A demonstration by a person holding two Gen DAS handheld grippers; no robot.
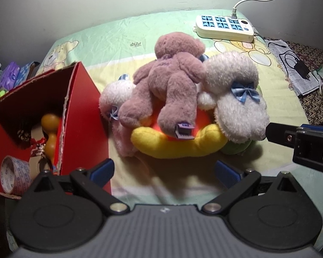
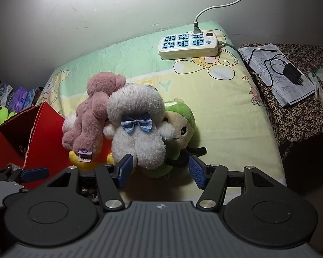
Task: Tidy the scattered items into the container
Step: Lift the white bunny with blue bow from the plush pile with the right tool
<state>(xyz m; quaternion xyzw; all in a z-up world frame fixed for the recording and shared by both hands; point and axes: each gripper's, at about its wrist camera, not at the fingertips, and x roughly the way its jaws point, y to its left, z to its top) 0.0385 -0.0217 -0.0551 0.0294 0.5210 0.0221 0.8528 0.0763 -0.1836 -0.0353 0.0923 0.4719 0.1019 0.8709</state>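
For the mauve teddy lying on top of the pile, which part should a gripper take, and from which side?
Take a leg of the mauve teddy, probably the one with the purple tag. It sticks out toward the open left gripper, free of the white plush, so come straight from the front, jaws spanning the leg's width.

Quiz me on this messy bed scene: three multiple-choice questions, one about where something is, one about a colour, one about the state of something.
1. Where is the pink bear?
A. inside the box
B. on top of the toy pile
C. on the power strip

2. What colour is the box?
A. red
B. blue
C. white

3. How are the right gripper jaws?
A. shut on the white toy
B. shut, empty
C. open

Answers:
1 B, since the bear lies across the white toy and the yellow toy.
2 A, since its walls are red inside and out.
3 C, since its blue pads stand wide apart, gripping nothing.
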